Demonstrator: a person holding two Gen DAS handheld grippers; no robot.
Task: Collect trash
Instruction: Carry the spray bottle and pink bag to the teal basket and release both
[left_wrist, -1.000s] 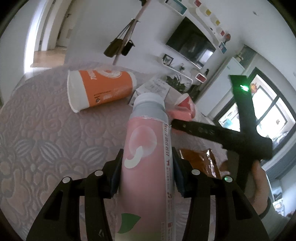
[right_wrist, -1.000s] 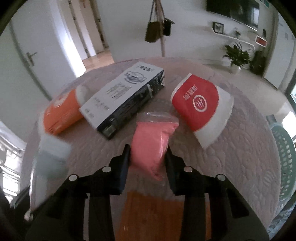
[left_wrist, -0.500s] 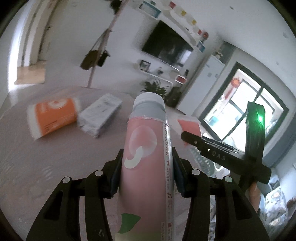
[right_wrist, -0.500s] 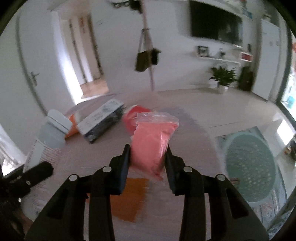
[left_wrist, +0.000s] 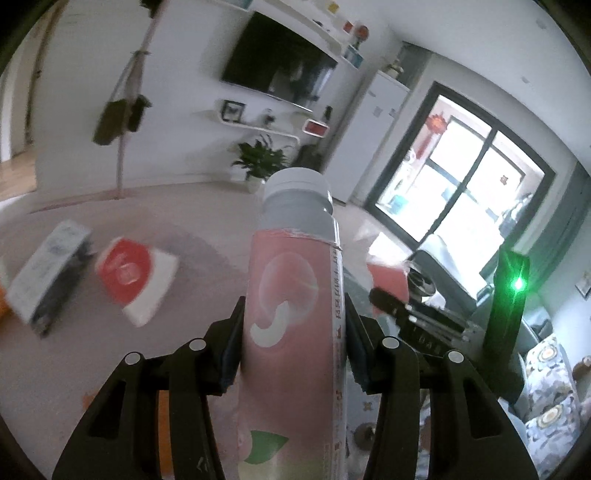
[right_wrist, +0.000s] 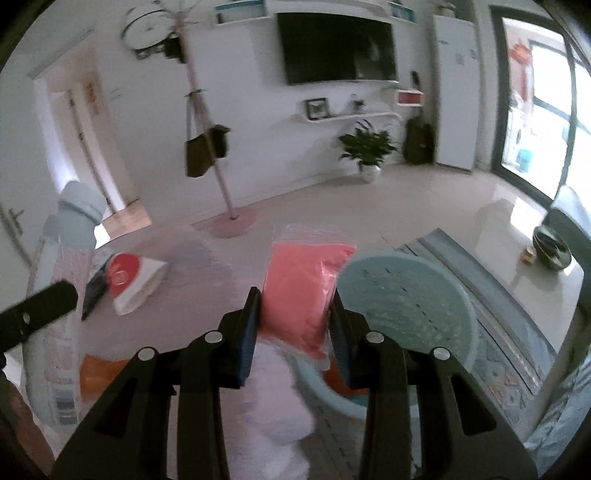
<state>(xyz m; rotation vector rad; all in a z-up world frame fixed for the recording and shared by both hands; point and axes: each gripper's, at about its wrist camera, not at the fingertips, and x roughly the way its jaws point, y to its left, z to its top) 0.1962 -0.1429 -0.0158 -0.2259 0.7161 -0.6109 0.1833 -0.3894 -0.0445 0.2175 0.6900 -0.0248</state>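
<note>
My left gripper (left_wrist: 293, 325) is shut on a pink bottle (left_wrist: 295, 317) with a grey cap, held upright above the table; the bottle also shows in the right wrist view (right_wrist: 61, 295). My right gripper (right_wrist: 293, 317) is shut on a pink plastic bag (right_wrist: 303, 291), held in the air at the table's edge, next to a light teal basket (right_wrist: 417, 295) on the floor. The right gripper's body (left_wrist: 417, 317) shows in the left wrist view, to the right of the bottle. A red and white paper cup (left_wrist: 135, 273) and a grey box (left_wrist: 48, 273) lie on the table.
An orange wrapper (right_wrist: 98, 373) lies on the pink quilted tablecloth (left_wrist: 74, 354). A coat stand (right_wrist: 218, 155), a plant (right_wrist: 365, 151) and a patterned rug (right_wrist: 509, 332) are on the floor beyond the table. A cushioned seat (left_wrist: 550, 398) is at right.
Both grippers lifted off the table and swung right, still holding the bottle and the pink bag. The teal basket came into the right wrist view, and the table items slid left.
</note>
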